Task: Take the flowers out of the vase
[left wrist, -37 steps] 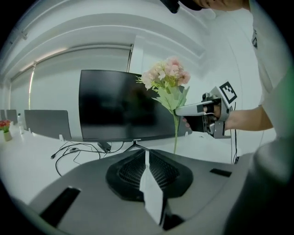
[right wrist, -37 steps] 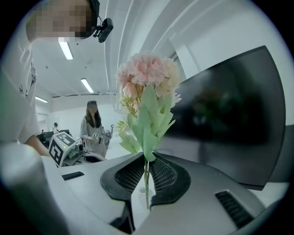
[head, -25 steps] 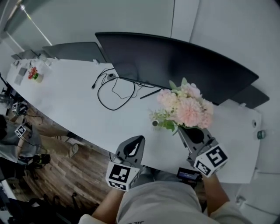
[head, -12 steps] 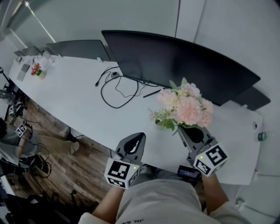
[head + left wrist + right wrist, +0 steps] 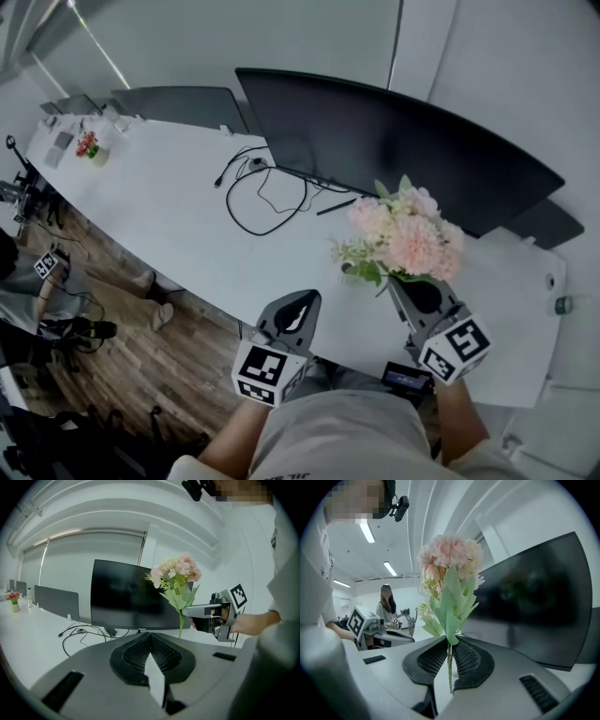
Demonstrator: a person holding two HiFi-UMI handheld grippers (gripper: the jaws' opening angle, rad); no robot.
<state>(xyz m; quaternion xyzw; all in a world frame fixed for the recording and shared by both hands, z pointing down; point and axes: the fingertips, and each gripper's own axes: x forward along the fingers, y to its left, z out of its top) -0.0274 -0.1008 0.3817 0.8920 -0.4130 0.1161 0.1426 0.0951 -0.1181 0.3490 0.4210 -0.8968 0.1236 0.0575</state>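
Monitor and cable slightly further right

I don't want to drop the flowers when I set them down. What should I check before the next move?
1. Grip: ok. The right gripper is shut on the stem of the flowers.
2. Flowers out of the vase: ok. In the left gripper view the stem's end hangs bare, and no vase is in view.
3. Left gripper free: ok. It is shut with nothing in it.
4. Bare spot on the desk: ok. The cable lies farther left.
5. Blooms clear of the monitor: cannot tell. They overlap it in every view.
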